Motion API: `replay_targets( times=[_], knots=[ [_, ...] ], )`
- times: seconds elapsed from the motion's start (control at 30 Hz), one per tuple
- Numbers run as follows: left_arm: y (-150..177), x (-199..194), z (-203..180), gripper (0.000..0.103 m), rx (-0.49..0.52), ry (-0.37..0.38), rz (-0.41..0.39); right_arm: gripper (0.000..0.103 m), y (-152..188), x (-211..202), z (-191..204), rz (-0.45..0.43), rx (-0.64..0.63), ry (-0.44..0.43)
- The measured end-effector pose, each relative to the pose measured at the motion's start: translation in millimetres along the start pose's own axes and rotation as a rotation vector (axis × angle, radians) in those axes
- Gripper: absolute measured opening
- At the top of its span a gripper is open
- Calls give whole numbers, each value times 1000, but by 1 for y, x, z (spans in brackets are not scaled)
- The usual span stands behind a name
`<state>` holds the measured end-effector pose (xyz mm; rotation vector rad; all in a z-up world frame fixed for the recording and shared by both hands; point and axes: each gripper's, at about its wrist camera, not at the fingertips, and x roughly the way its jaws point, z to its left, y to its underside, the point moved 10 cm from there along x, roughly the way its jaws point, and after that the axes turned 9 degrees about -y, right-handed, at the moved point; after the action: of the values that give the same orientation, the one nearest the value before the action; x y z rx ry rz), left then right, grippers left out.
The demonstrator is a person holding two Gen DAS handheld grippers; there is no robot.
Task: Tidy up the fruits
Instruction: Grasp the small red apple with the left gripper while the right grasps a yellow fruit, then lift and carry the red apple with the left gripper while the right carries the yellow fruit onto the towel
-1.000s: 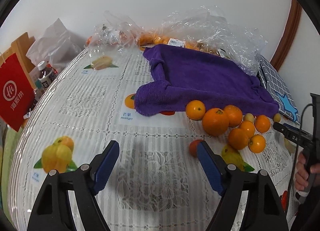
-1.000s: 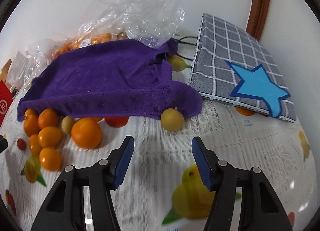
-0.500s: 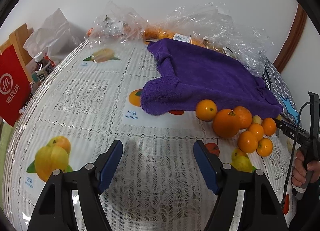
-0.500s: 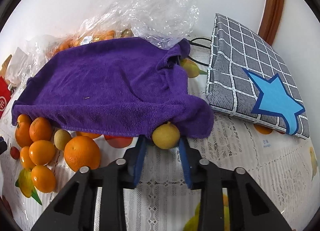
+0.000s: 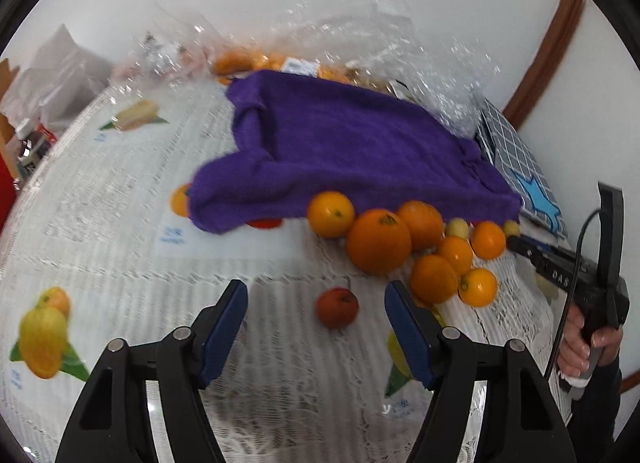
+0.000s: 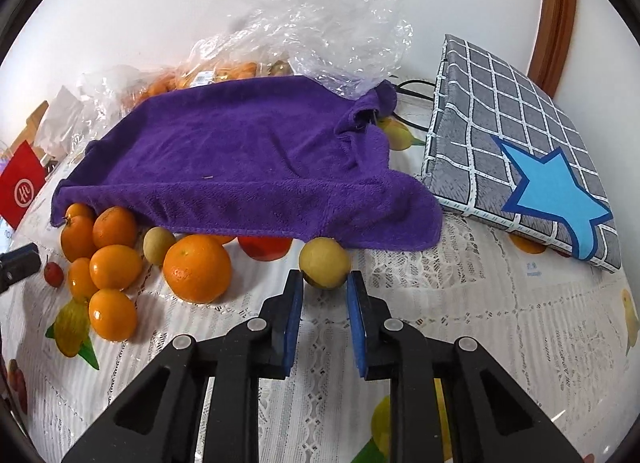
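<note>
My right gripper (image 6: 323, 283) is shut on a small yellow fruit (image 6: 324, 261) at the front edge of a purple towel (image 6: 248, 167). A heap of oranges (image 6: 116, 263) with one large orange (image 6: 197, 267) and a second yellow fruit (image 6: 158, 245) lies to its left. In the left wrist view my left gripper (image 5: 316, 309) is open above the tablecloth, with a small red fruit (image 5: 337, 307) between its fingers. The oranges (image 5: 420, 247) lie just beyond and to the right, the towel (image 5: 344, 151) behind them. The right gripper (image 5: 560, 275) shows at the right edge.
A grey checked cushion with a blue star (image 6: 520, 167) lies right of the towel. Clear plastic bags with oranges (image 6: 288, 39) stand behind the towel. A red bag (image 6: 22, 187) and bottles are at the far left. The tablecloth (image 5: 100, 247) has printed fruit pictures.
My right gripper moved forward and closed on the yellow fruit. My left gripper moved right and forward, so the small red fruit now lies between its open fingers.
</note>
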<state>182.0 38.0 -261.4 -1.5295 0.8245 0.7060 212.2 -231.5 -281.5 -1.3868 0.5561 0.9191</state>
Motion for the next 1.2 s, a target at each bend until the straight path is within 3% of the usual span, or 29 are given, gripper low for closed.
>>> replay_targets(
  times=[0.23,0.3,0.4,0.43,0.83,1.2],
  knots=[
    [7,5,-7,45,77,-33,-5,29,-6,11,-3,12,17,-14],
    [6,6,-6,33,83,-32,-7,32,-11,15,-3,12,16,-11],
    [4,7,-5,23,68,-14,-5,32,-17,23,-2,18,19,-3],
    [4,7,-5,23,62,-8,-4,28,-19,23,-1,16,13,1],
    [-7,-11,-4,23,38,-13,-27,28,-9,-1,1,1,45,-12],
    [-79,-59,-1,23,30,-60,-146,28,-34,-49,3,-64,63,5]
  ],
)
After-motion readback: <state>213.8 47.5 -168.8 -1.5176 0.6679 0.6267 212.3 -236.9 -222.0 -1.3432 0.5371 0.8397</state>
